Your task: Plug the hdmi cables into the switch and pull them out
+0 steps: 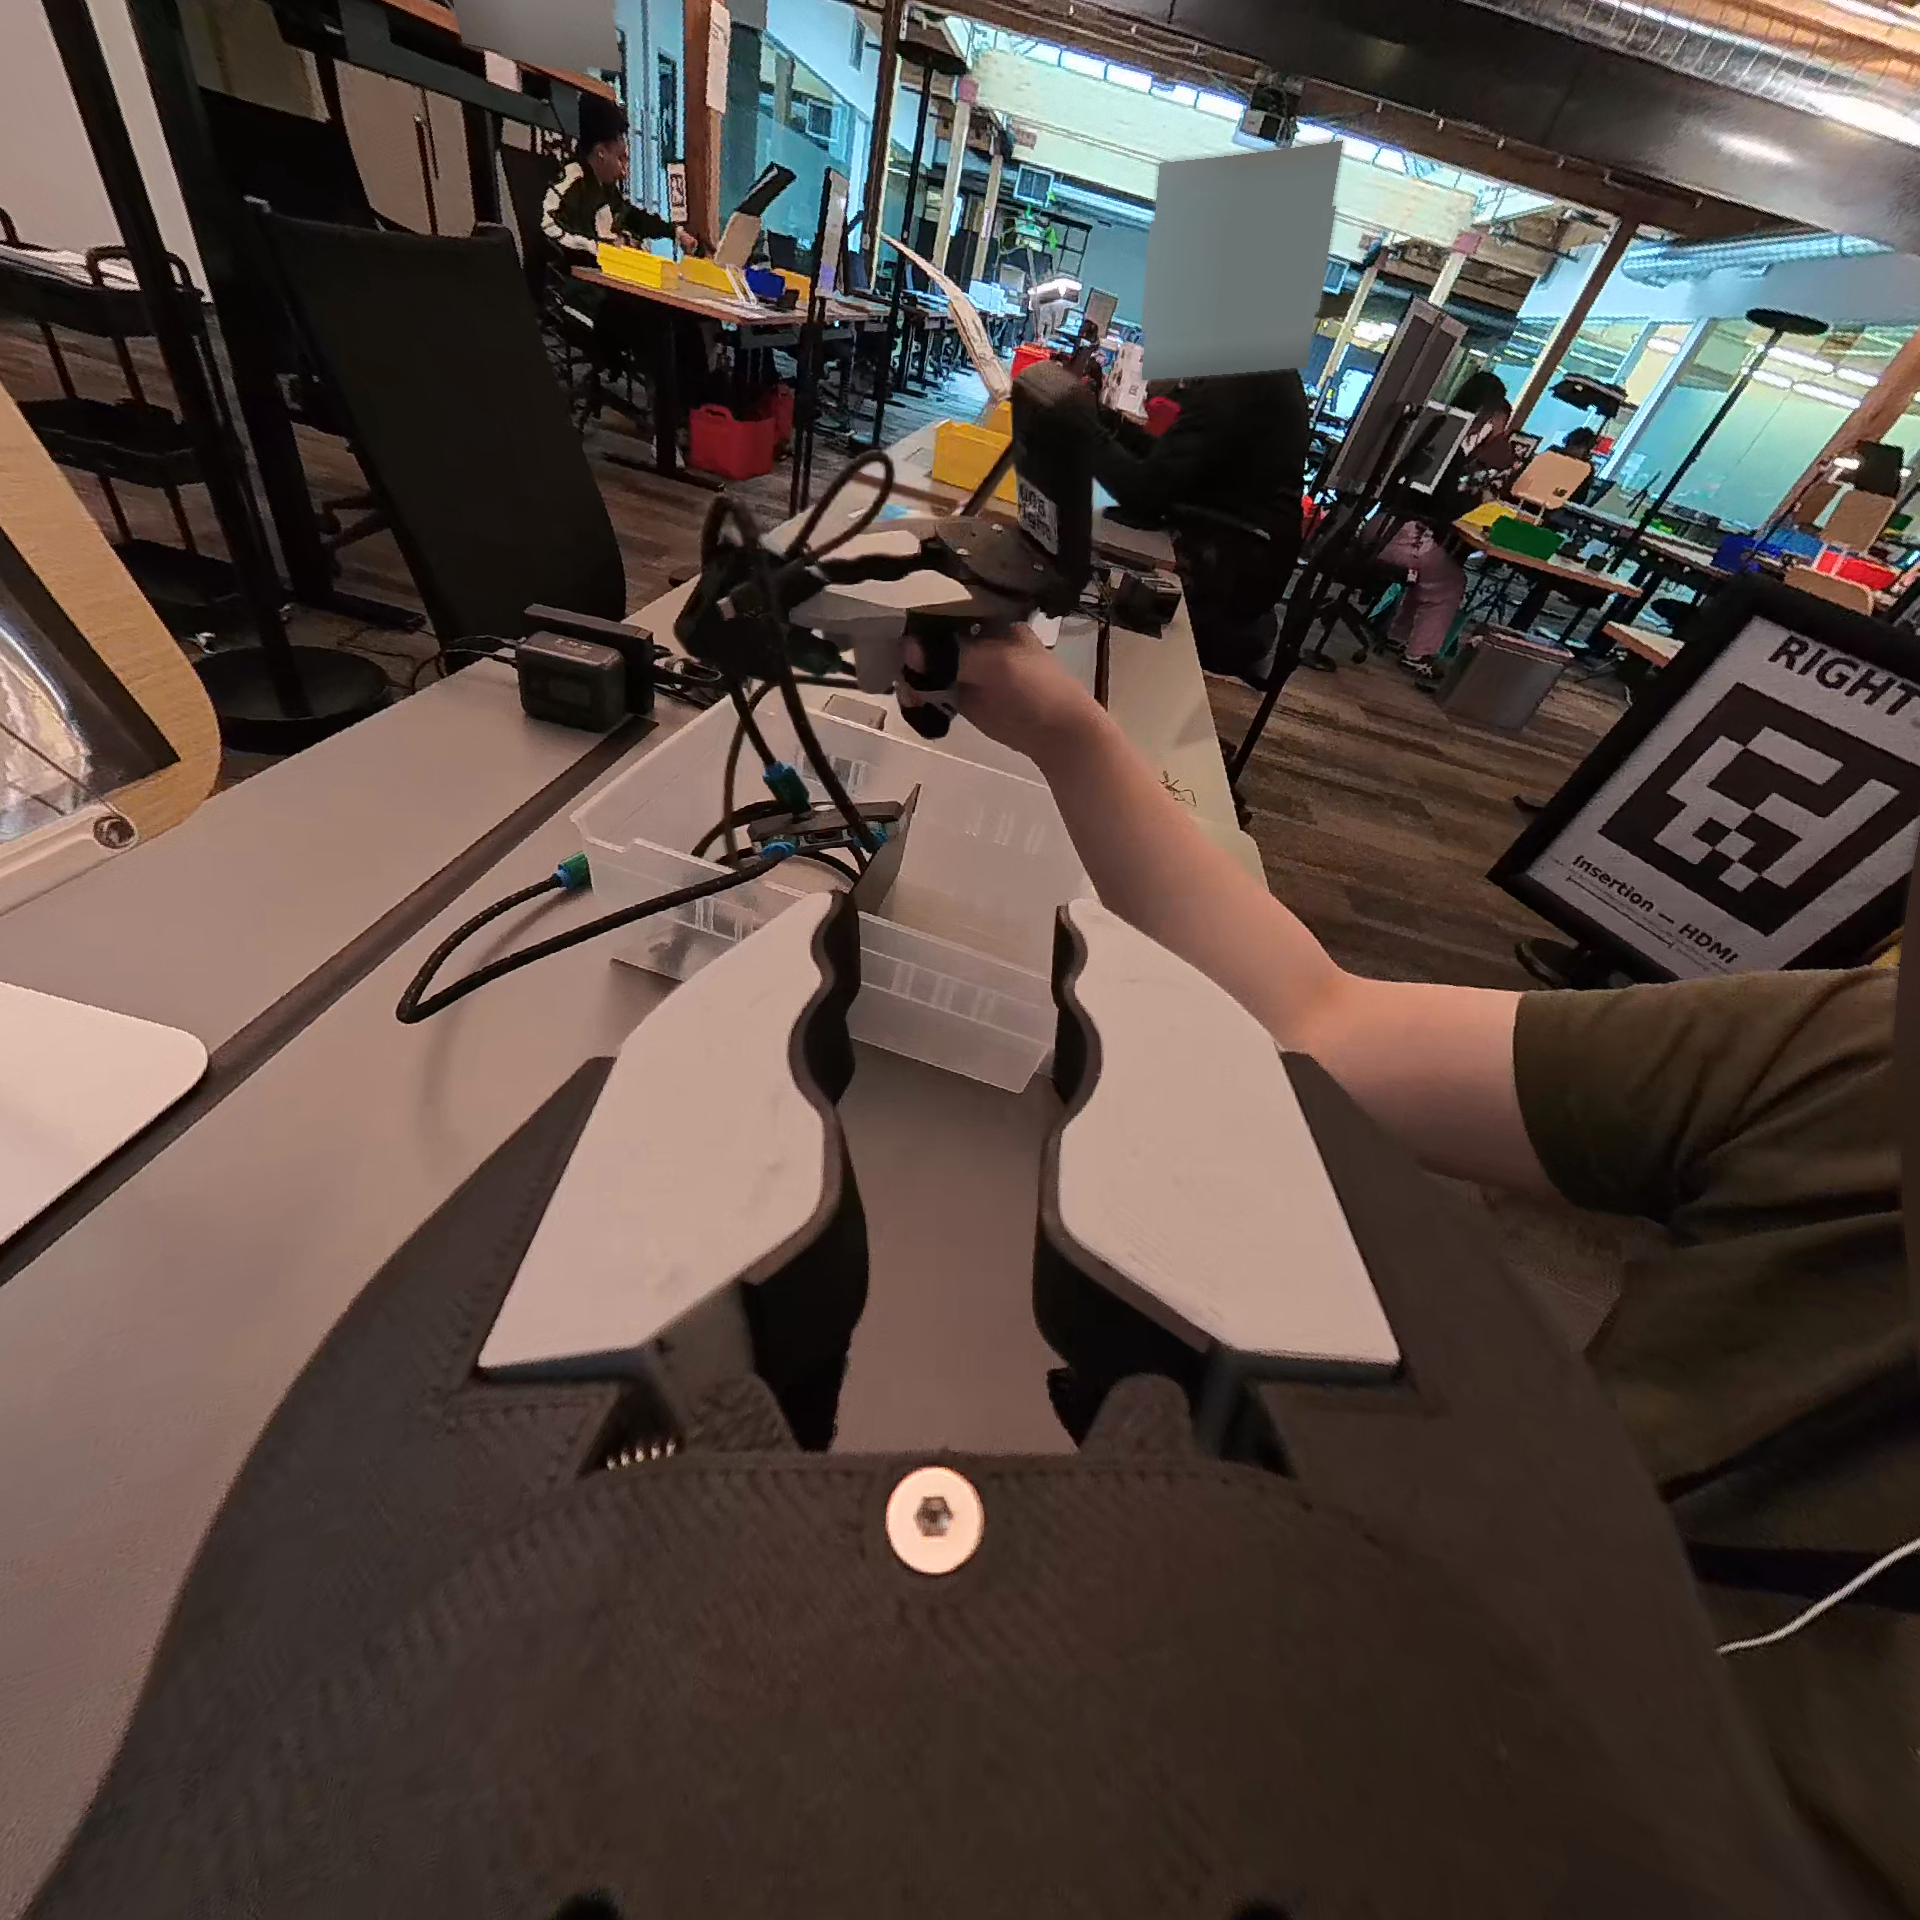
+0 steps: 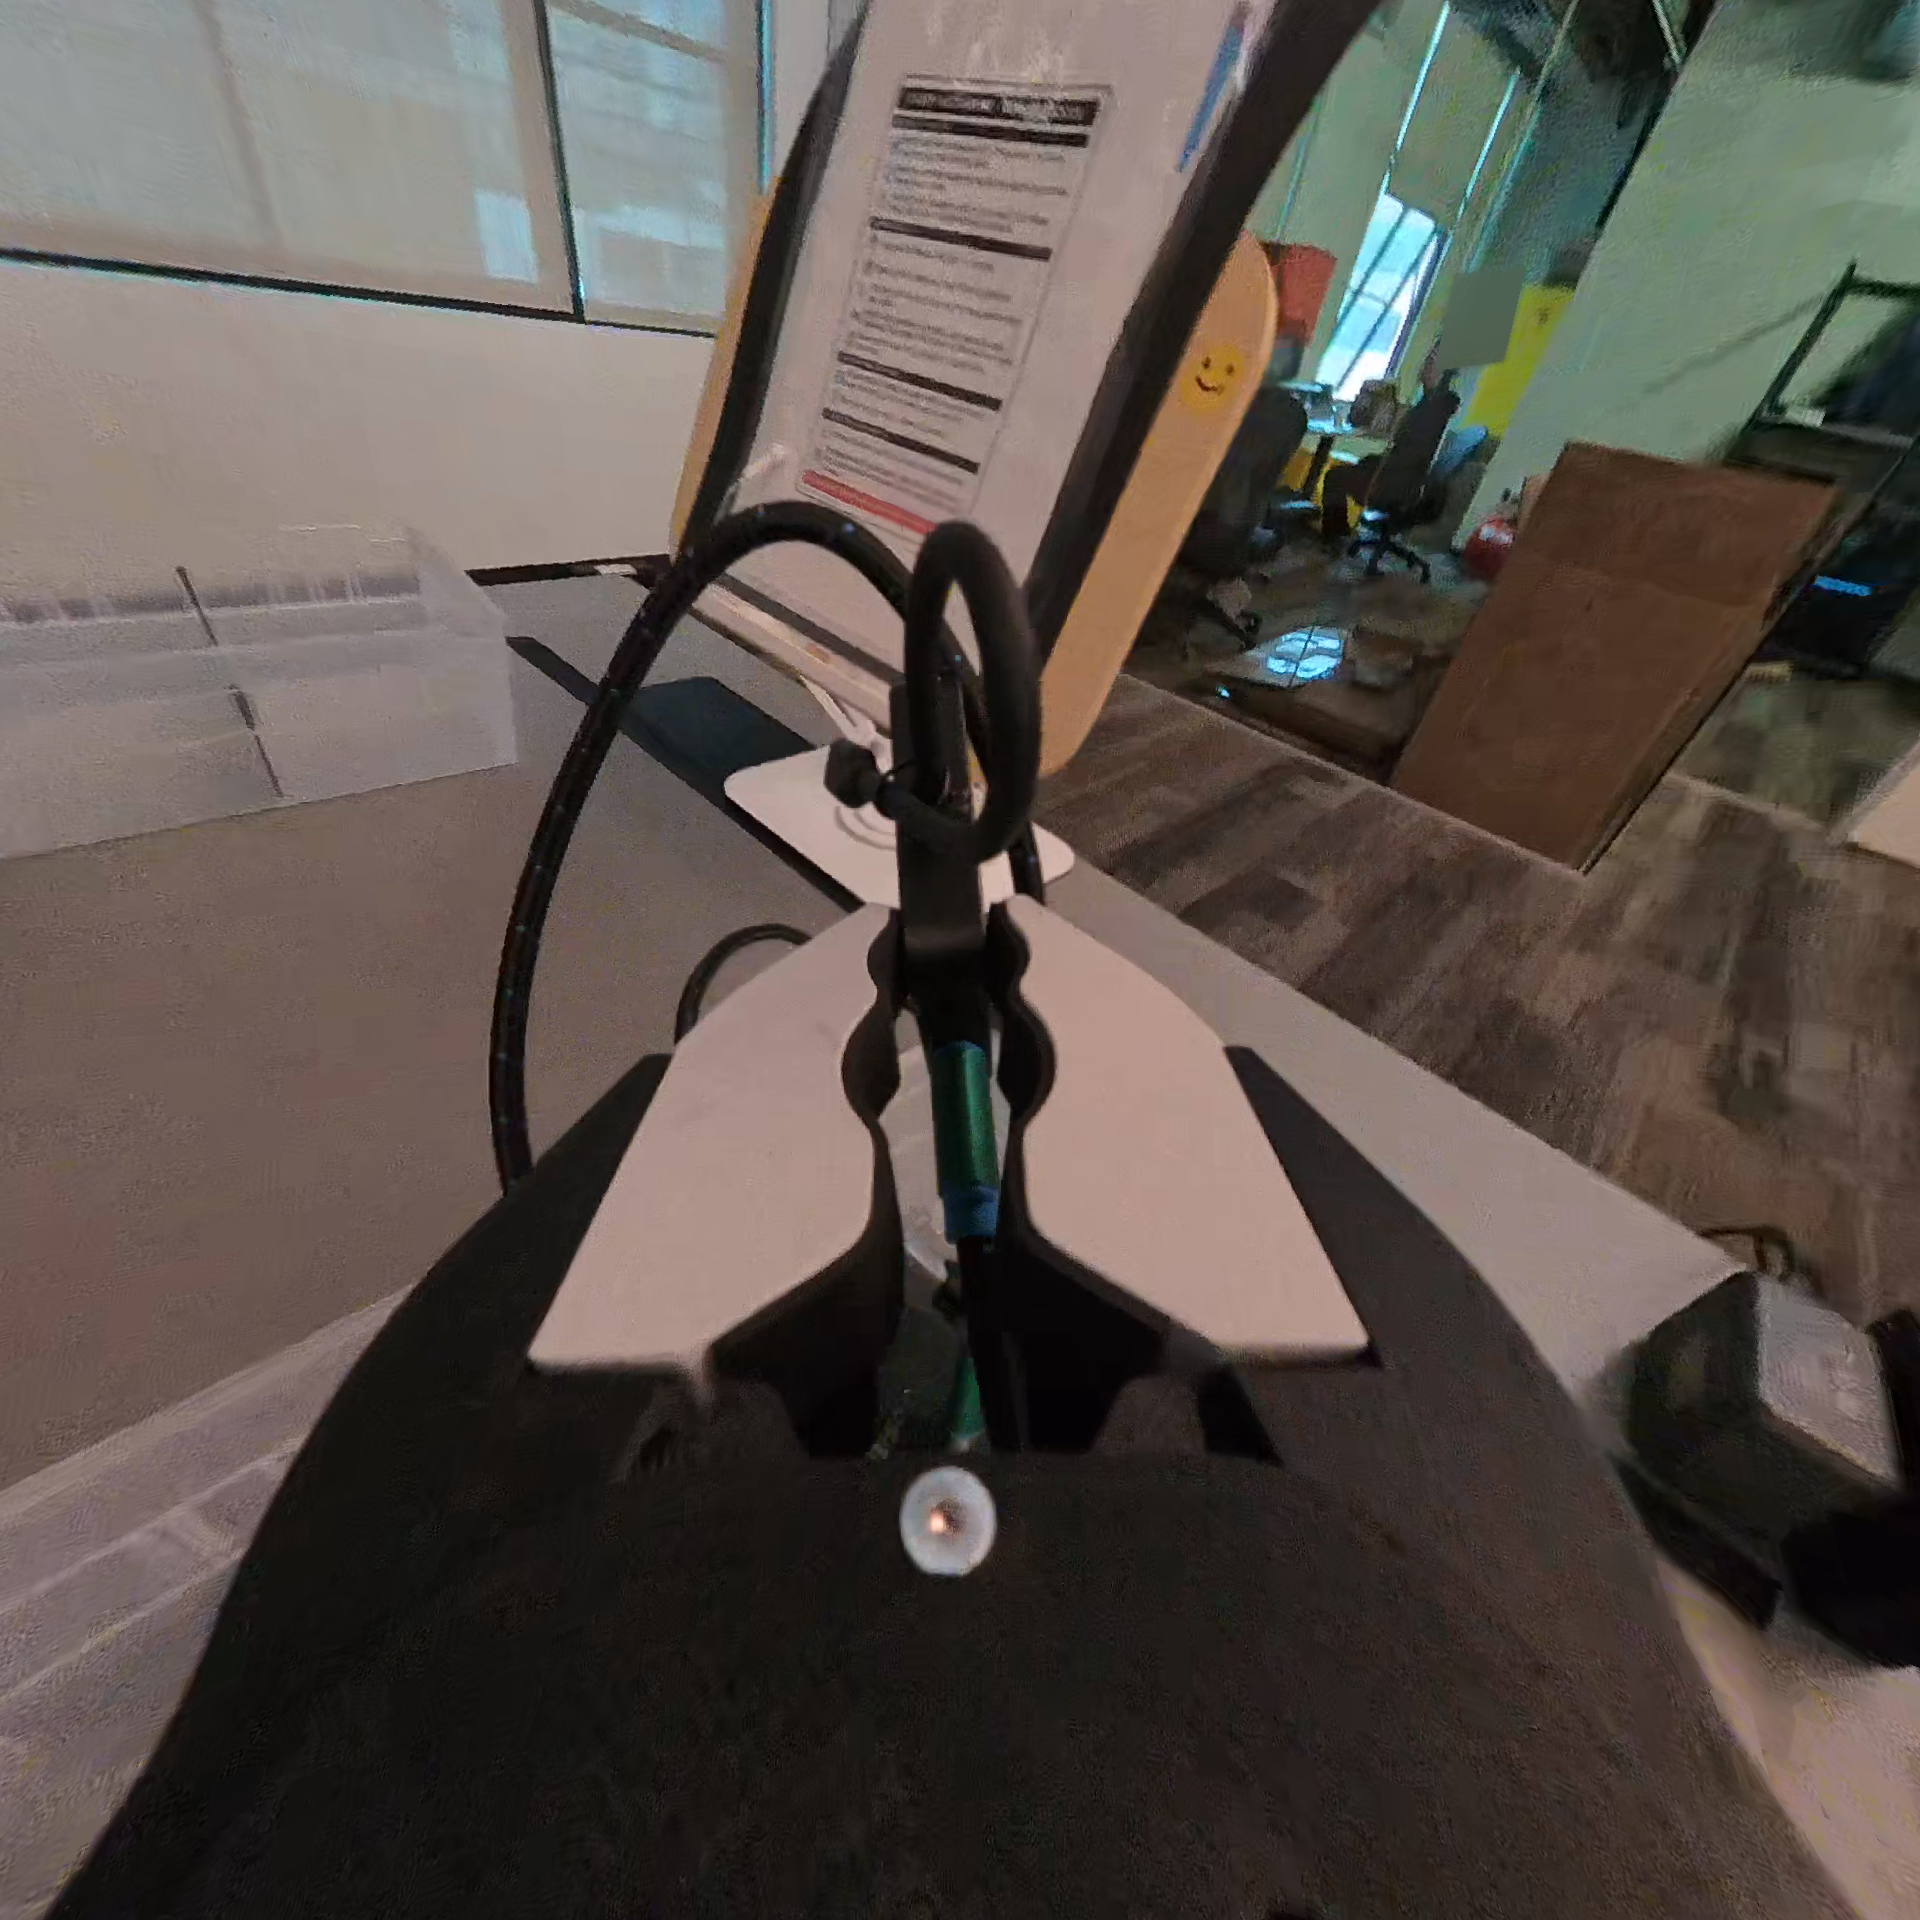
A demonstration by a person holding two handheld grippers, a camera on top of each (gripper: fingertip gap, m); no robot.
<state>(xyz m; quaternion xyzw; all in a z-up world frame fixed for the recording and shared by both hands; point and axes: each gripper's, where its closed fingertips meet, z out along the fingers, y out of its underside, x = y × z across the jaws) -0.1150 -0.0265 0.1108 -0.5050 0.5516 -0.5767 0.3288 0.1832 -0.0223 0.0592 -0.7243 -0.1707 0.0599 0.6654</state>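
Note:
My left gripper (image 1: pixel 951 940) is open and empty, low over the grey table (image 1: pixel 312 935), just in front of a clear plastic bin (image 1: pixel 966 997). A small dark HDMI switch (image 1: pixel 821 828) sits in the bin with black cables and teal-green plugs around it. One cable end with a green plug (image 1: pixel 569 871) lies on the table left of the bin. My right gripper (image 1: pixel 727 597) is raised above the bin. In the right wrist view it (image 2: pixel 940 935) is shut on a black HDMI cable with a green plug (image 2: pixel 961 1132). The cable loops (image 2: pixel 977 665) ahead of the fingertips.
A black power adapter (image 1: pixel 582 665) sits behind the bin and shows in the right wrist view (image 2: pixel 1756 1444). A framed marker sign (image 1: pixel 1766 800) stands at the right. A white stand base (image 1: pixel 73 1101) lies at the left. A person's forearm (image 1: pixel 1174 883) crosses right of the bin.

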